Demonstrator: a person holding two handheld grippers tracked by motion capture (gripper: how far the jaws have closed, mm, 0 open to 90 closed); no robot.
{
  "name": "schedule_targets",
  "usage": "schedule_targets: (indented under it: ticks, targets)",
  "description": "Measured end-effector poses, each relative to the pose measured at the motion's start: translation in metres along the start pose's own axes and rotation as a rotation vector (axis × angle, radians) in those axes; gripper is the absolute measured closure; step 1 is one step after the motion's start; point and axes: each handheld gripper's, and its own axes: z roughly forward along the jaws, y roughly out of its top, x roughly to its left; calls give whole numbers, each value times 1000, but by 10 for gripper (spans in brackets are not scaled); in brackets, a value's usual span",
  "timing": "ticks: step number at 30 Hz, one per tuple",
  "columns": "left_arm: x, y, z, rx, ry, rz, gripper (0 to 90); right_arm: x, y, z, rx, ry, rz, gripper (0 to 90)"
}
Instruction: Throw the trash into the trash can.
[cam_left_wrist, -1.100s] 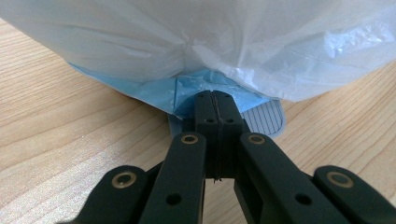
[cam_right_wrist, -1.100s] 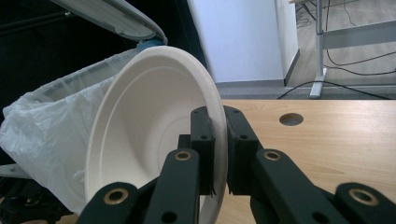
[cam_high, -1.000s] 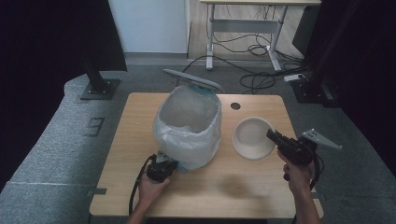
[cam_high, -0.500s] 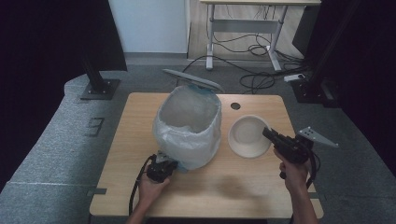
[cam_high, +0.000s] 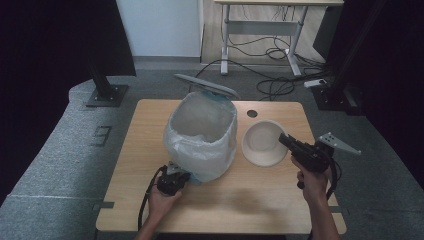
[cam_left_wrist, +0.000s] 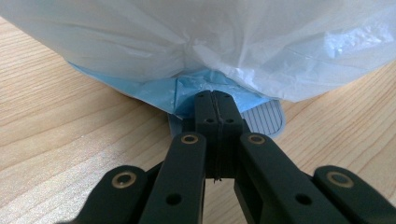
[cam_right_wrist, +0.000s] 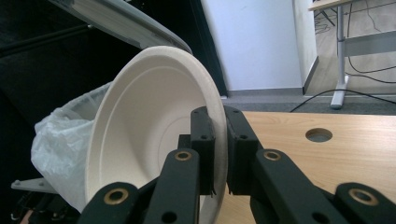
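Left claw (cam_left_wrist: 217, 105) sits clenched, jaws pressed together, its tips down on the grey foot pedal (cam_left_wrist: 266, 119) at the base of the bin (cam_high: 202, 135), largest thing on the table (cam_high: 125, 200); the bin's lid (cam_high: 205, 85) stands raised, and its white liner gapes open. Right claw (cam_right_wrist: 218, 140) is grasping the rim of the white paper bowl (cam_right_wrist: 144, 140), which tilts just beside the bin's right side, above the table. Judging by this, the step in hand is carrying the bowl to the open bin. Next, the right claw needs to move the bowl over the liner's mouth and release it, while the left claw holds the pedal down.
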Motion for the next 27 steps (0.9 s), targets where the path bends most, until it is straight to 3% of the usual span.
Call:
schedule_targets:
  ticks: [27]
  targets:
    - [0, 0, 0, -2, -3, -3, 900, 23, 32, 10, -43, 40, -32, 831]
